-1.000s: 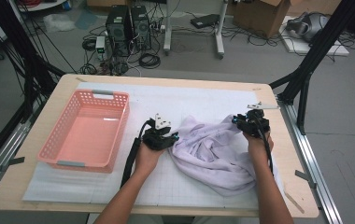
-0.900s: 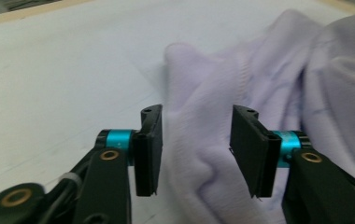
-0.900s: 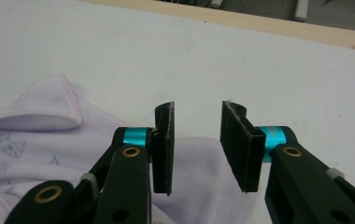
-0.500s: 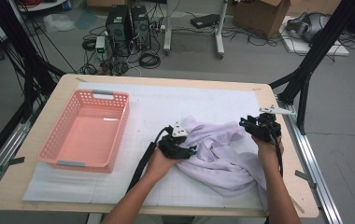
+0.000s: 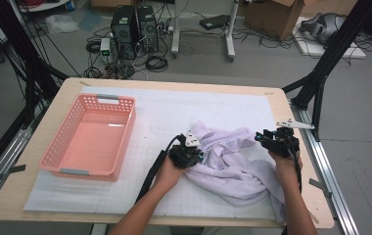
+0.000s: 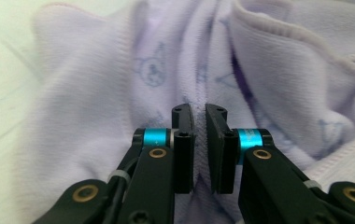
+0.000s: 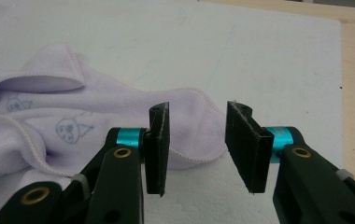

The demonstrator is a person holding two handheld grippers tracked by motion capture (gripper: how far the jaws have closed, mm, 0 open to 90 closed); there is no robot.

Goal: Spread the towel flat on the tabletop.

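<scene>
Table (image 5: 299,205) with a white mat (image 5: 223,107)
On the mat, a pink basket (image 5: 92,138) sits left and a crumpled lilac towel (image 5: 238,166) right.

On the table (image 5: 299,205): basket (image 5: 92,141) toward the left edge, towel (image 5: 233,159) right of centre, nearer the front edge. At the towel's left side, left gripper (image 5: 190,155); at its right end, right gripper (image 5: 272,141).

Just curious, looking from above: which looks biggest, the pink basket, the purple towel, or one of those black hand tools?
From the high view, largest to smallest:
1. Towel and basket: too alike in spread to rank; the towel is crumpled.
2. Left gripper and right gripper: clearly smallest, alike in size.
</scene>
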